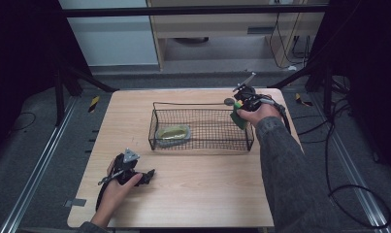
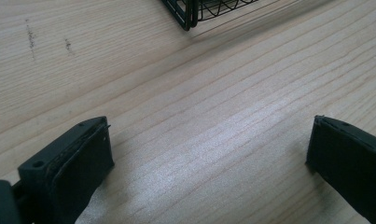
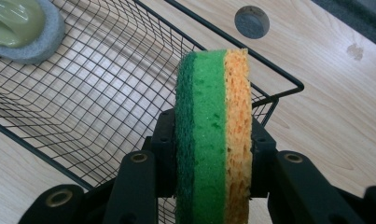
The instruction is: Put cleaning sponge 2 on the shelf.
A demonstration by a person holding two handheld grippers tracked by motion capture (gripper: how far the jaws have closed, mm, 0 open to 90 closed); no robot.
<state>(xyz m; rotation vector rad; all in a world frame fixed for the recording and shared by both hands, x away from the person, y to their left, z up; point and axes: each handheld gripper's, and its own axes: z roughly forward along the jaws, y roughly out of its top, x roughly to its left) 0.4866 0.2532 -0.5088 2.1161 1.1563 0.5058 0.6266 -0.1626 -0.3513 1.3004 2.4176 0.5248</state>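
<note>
The sponge (image 3: 213, 140), green on one side and orange on the other, stands on edge, clenched between the right gripper's (image 3: 212, 154) 2 jaws above the right end of the black wire basket (image 1: 203, 141). Inside the basket's left end lies a grey dish (image 1: 172, 133) holding something yellow-green, possibly soap. The left gripper (image 2: 209, 158) rests low over the wooden table (image 1: 198, 189), jaws spread wide with nothing between them.

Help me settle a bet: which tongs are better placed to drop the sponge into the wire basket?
Right. The right tongs already clamp the sponge at the basket's right end; the left tongs sit open on the table, apart from it.
</note>
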